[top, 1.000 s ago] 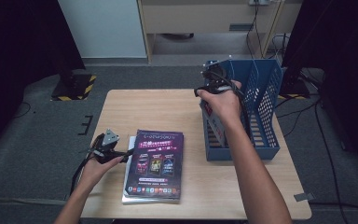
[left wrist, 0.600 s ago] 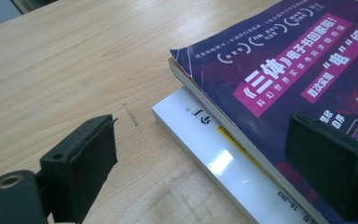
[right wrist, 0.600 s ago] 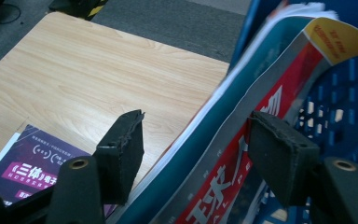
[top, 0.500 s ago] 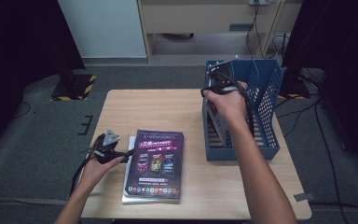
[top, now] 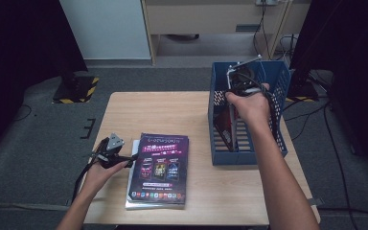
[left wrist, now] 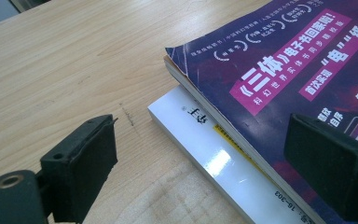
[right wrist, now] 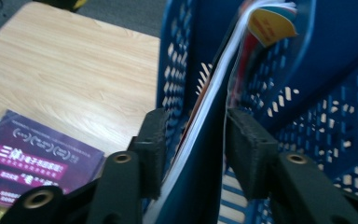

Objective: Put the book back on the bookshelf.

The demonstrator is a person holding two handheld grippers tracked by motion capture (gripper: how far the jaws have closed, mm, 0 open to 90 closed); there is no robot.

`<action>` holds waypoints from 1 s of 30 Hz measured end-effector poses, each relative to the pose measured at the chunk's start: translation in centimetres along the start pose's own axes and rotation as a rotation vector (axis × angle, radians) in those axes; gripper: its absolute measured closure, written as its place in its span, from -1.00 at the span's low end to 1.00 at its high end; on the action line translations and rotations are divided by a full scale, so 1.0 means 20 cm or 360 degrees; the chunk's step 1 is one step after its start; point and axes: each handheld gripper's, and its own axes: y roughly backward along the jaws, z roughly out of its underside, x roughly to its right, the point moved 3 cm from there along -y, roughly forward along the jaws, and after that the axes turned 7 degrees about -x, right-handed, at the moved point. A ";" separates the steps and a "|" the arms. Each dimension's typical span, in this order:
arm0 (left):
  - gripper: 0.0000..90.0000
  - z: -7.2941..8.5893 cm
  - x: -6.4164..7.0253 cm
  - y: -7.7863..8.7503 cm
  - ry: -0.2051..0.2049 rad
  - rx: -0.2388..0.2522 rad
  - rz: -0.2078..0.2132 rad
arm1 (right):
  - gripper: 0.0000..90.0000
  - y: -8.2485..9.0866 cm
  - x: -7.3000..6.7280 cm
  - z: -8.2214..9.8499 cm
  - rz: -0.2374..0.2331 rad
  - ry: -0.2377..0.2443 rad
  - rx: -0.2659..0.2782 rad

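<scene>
Right gripper (right wrist: 193, 154) jaws just been closing around magazine (right wrist: 205, 107) in blue file rack (top: 273, 81), pads not yet pressing; magazine risking flopping over. Left gripper (left wrist: 214, 163) hovering wide open, empty, beside book stack (left wrist: 205, 140).

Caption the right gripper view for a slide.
Right tool straddles a magazine standing in the blue basket.

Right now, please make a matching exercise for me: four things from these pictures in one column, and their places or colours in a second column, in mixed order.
1. purple magazine
2. white book
3. blue basket
4. thin book

a. stands at the table's right side
b. lies on top of the stack
c. upright inside the basket, between the right gripper's pads
d. at the bottom of the stack

Pairs: 1-b, 2-d, 3-a, 4-c
</scene>
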 end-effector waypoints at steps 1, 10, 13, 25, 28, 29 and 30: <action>-0.80 0.00 0.00 0.00 0.0001 0.0000 0.0000 | 0.34 0.00 0.01 0.00 0.0012 -0.0007 -0.0017; -0.80 0.00 0.00 0.00 0.0006 0.0004 0.0001 | 0.65 -0.06 0.00 0.00 0.0016 0.0005 -0.0060; -0.80 0.00 -0.01 0.01 0.0009 0.0008 0.0001 | 0.82 -0.05 0.00 0.00 0.0036 0.0020 -0.0063; -0.80 0.00 0.00 0.00 0.0006 0.0003 -0.0003 | 0.94 0.01 0.02 0.00 0.0002 -0.0016 0.0114; -0.80 0.00 0.00 0.00 0.0002 0.0001 -0.0004 | 0.94 0.01 0.00 -0.01 0.0013 0.0005 0.0157; -0.80 0.00 0.00 0.00 0.0001 0.0001 -0.0004 | 0.94 0.02 0.00 -0.01 0.0020 0.0001 0.0173; -0.80 0.00 0.00 0.00 0.0002 0.0002 -0.0004 | 0.94 0.01 -0.01 -0.01 0.0020 0.0001 0.0189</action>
